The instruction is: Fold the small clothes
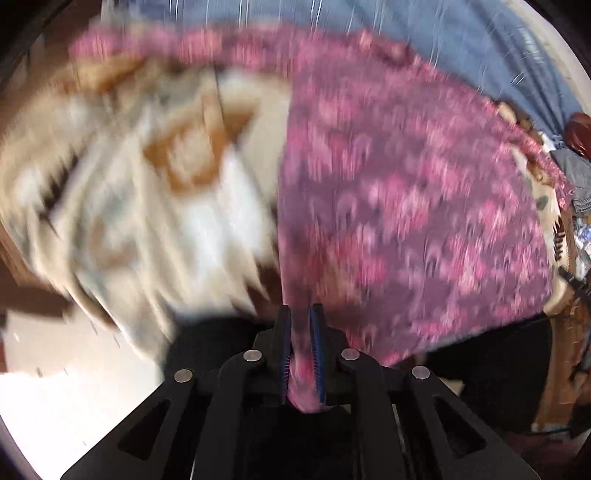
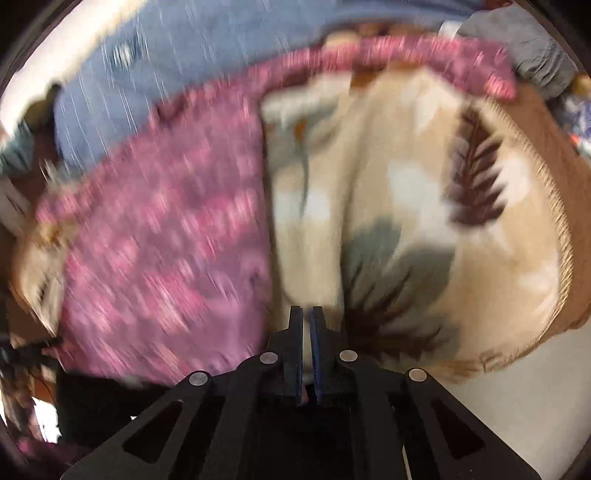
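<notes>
A pink and purple patterned garment hangs stretched in front of both cameras, blurred by motion. My left gripper is shut on its lower edge, with pink cloth bunched between the blue pads. The garment fills the left half of the right wrist view. My right gripper is shut, its jaws almost touching. A thin strip of cloth seems to sit between the pads, but I cannot tell for sure.
A cream blanket with brown and grey leaf prints lies under the garment and also shows in the left wrist view. Blue striped cloth lies behind. Grey clothes sit at the far right. A pale floor shows below.
</notes>
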